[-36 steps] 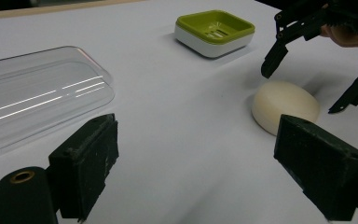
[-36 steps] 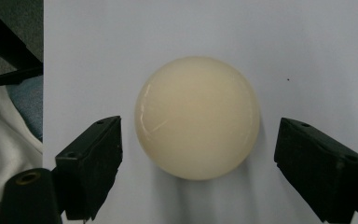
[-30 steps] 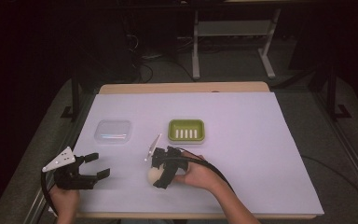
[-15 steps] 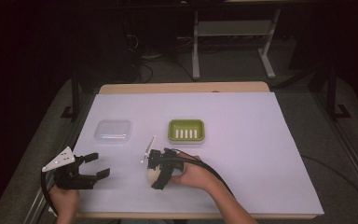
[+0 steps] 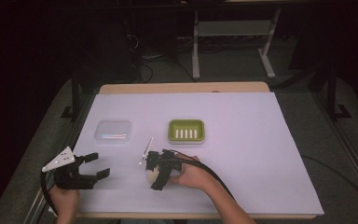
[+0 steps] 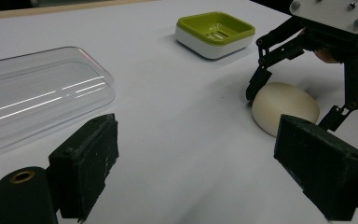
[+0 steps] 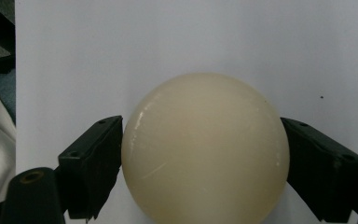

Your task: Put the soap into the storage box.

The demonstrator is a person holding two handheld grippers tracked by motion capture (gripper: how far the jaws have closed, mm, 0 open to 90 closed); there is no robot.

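Left of the green dish (image 5: 186,130) lies a clear lid (image 5: 113,131); the dish holds nothing. Nearer the desk's (image 5: 261,154) front edge, left gripper (image 5: 95,165) jaws gape wide; right gripper (image 5: 154,173) jaws clasp the cream soap (image 7: 205,149). Open desk lies right of the dish.

the left hand-held gripper (image 6: 191,163) stood wide apart over the white table (image 6: 168,93); beyond, the right hand-held gripper (image 6: 293,105) straddled a cream soap (image 6: 284,107), a green dish (image 6: 215,33) behind.
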